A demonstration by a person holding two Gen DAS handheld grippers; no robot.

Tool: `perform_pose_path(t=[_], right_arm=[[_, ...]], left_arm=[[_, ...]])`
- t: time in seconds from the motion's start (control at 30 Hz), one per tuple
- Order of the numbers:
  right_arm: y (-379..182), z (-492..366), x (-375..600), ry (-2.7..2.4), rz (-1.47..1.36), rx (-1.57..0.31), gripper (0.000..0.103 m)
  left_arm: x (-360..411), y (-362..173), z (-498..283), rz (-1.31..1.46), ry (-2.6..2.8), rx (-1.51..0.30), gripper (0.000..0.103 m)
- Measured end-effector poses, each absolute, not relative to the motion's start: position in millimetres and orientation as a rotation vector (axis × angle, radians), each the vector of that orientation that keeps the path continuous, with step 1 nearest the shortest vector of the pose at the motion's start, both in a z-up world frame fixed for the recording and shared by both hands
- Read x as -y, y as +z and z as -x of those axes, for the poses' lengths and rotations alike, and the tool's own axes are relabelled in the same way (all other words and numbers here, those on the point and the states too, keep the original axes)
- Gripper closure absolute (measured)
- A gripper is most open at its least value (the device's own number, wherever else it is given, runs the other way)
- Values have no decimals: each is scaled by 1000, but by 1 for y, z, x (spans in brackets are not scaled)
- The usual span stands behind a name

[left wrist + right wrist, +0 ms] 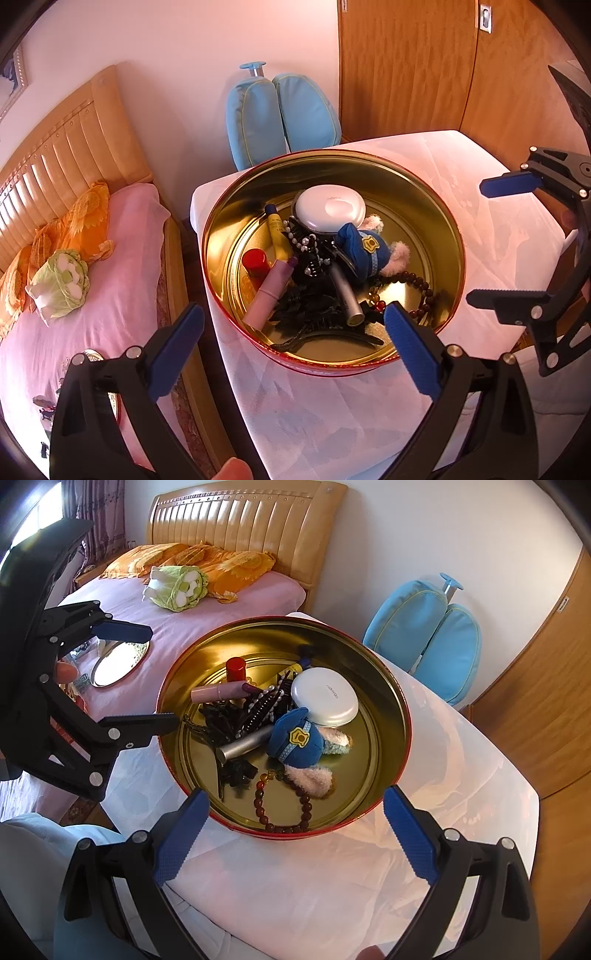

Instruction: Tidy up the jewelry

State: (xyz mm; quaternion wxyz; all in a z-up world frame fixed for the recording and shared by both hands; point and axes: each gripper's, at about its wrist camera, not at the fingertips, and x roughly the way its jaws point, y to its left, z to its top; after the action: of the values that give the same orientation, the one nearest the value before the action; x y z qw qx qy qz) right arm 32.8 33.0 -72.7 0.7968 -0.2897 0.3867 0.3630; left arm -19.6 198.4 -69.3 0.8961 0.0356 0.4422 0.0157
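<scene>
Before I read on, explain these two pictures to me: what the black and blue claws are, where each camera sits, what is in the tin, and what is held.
There is no robot. A person holds a two-finger gripper in each hand, each carrying a camera that looks along its fingers. One picture looks out from the left gripper, the other from the right gripper; each also shows the other gripper at its edge. Both are open and hold nothing. On the white-covered table stands a round tin with a bead bracelet, a white compact, a blue plush toy, black hair clips and lipstick tubes.

Both wrist views look down, close, at the same round tin mid-frame, seemingly from opposite sides.
</scene>
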Motion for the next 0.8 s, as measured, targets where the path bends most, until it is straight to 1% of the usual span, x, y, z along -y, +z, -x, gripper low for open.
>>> perform_pose_path(t=[0.8], right_arm=[[-76, -32, -37, 804, 631, -831, 7]], left_arm=[[-200, -70, 15, -76, 30, -915, 7]])
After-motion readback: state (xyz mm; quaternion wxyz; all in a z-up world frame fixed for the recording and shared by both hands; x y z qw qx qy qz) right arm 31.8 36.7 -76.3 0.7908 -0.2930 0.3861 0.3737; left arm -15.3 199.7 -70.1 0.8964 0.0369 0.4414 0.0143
